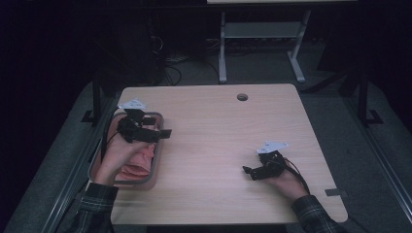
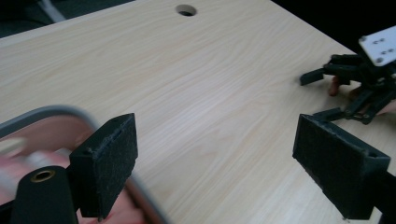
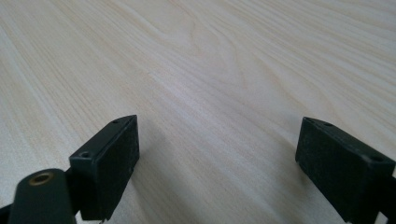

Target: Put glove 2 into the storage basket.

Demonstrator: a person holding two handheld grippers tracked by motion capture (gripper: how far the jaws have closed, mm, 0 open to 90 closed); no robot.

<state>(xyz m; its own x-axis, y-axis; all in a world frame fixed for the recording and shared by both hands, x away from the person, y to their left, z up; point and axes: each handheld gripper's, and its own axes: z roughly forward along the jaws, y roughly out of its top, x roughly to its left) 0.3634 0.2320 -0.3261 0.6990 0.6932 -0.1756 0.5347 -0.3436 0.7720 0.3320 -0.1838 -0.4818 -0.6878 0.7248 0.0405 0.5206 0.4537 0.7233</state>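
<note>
Wooden table (image 1: 214, 141) — left tool (image 1: 158, 130) spread wide over basket (image 1: 156, 162); right tool (image 1: 248, 172) likewise spread, empty.

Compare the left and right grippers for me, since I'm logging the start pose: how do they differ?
The left gripper is over the grey tray of pink cloth at the table's left edge; the right gripper is over bare wood near the front right. In the high view the left gripper points right and the right gripper points left. Both have their jaws wide open with nothing between them, and each carries a grey plate.
</note>
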